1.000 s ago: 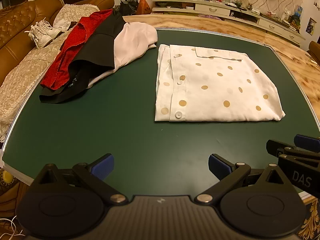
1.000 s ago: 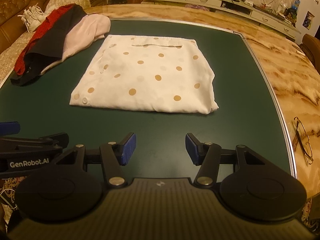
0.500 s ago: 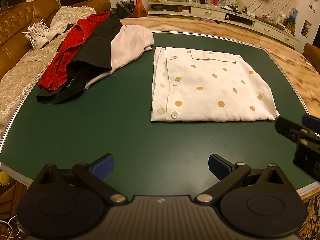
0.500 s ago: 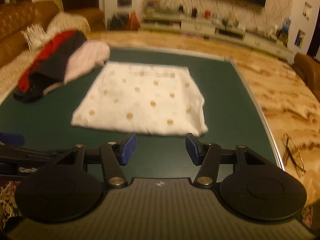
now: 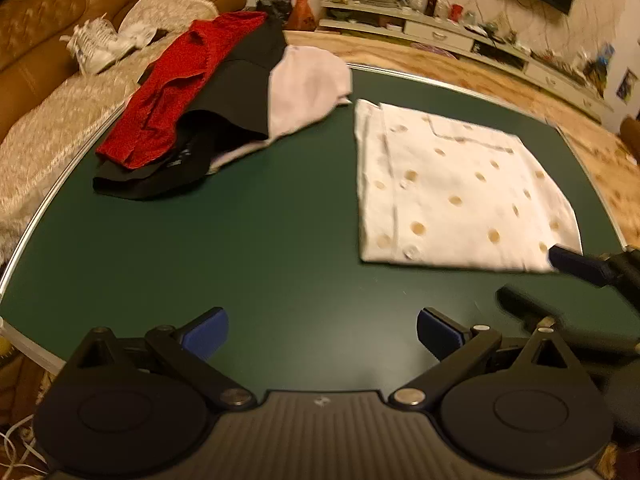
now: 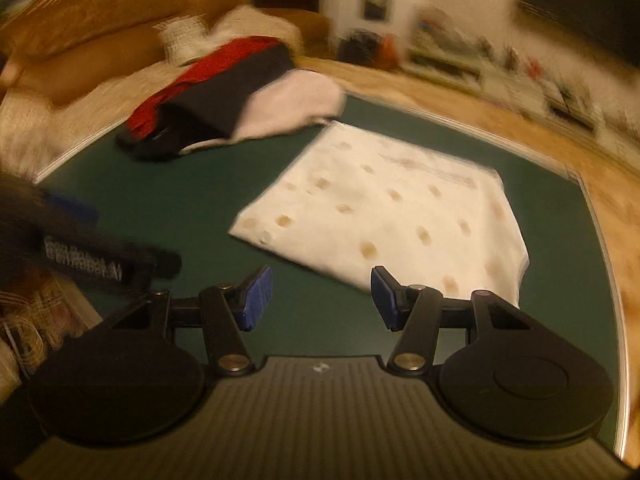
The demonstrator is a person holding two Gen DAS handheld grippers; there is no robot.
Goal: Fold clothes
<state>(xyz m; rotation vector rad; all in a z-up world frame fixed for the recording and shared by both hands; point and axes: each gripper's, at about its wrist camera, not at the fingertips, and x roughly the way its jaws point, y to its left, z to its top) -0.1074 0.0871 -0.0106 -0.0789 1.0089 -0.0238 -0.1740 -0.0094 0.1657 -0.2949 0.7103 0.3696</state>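
Note:
A white shirt with gold dots (image 5: 460,188) lies folded flat in a rectangle on the green table (image 5: 260,232); it also shows in the right wrist view (image 6: 388,208). My left gripper (image 5: 322,334) is open and empty, over the table's near edge, left of the shirt. My right gripper (image 6: 320,298) is open and empty, just short of the shirt's near edge. In the left wrist view the right gripper (image 5: 560,280) shows at the shirt's near right corner. In the right wrist view the left gripper (image 6: 116,256) shows blurred at the left.
A pile of red, black and pale pink clothes (image 5: 216,108) lies at the table's far left; it also shows in the right wrist view (image 6: 236,96). A brown sofa with white shoes (image 5: 96,44) stands to the left. A marble surface (image 5: 440,72) borders the far side.
Both views have swung left and moved closer to the table. The right gripper has advanced to the shirt's near right corner. Both grippers stay open; the shirt has not moved.

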